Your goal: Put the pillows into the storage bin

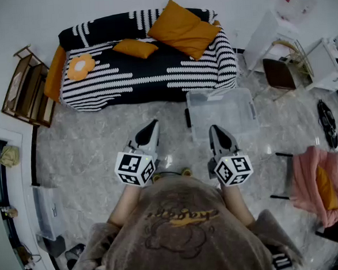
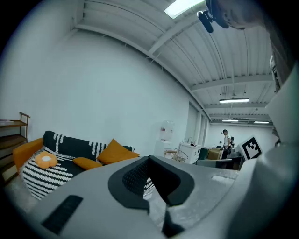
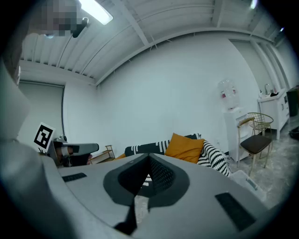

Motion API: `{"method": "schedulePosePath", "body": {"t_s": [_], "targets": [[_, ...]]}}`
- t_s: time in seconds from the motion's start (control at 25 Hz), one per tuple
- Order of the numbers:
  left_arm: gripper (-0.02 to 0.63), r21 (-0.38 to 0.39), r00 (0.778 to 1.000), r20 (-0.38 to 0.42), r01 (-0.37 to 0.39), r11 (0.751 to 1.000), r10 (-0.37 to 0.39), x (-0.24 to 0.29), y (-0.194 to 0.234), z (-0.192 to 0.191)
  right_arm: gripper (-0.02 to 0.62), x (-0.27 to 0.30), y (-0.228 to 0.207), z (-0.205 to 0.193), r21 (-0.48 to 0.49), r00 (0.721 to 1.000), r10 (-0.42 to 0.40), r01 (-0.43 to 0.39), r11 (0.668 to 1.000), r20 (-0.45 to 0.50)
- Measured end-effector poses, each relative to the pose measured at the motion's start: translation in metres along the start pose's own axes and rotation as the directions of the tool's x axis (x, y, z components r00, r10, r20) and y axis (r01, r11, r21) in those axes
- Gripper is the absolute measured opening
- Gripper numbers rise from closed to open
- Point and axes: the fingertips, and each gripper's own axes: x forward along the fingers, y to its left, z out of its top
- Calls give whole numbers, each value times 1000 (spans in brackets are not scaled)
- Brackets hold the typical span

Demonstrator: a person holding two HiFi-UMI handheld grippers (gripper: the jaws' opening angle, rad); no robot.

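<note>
A large orange pillow leans at the right of the black-and-white striped sofa. A smaller orange pillow lies mid-seat, and a flower-shaped cushion sits at the left. The clear storage bin stands on the floor before the sofa's right end. My left gripper is shut and empty, held level over the floor left of the bin. My right gripper is shut and empty, just short of the bin's near edge. In the gripper views the large pillow shows beyond the closed jaws.
A wooden shelf stands left of the sofa. White cabinets and a dark-seated chair are at the right, with a pink-draped chair nearer. A plastic drawer unit sits at the left wall. A person stands far off.
</note>
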Motion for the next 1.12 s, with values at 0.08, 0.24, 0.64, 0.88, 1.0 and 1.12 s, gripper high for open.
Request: {"method": "schedulePosePath", "body": {"t_s": [0.08,0.24,0.64,0.88,1.0,1.12], "targets": [[5,0,1000,0,7,1000,-7,0,3,-1,-8,3,3,-3,-1,1000,1,-1,1000,0],[5,0,1000,-6,16,1000,-16,-4,9,-4,-9,5,11,-10,32,1000,10,-10,999,7],[5,9,997,-54,51,999,-50,-15,55,-20,-9,26,30,-40,119,998,-55,55,991,-2],[5,8,996,-63,64,998,-64,9,80,-21,-8,71,32,-47,112,999,-32,35,993,-26],[5,9,996,-65,56,998,-55,32,101,-22,-8,102,23,-49,115,999,-20,23,993,-34],[5,2,997,-67,49,999,-48,64,123,-17,-8,137,3,-38,127,999,-23,27,992,-34]]}}
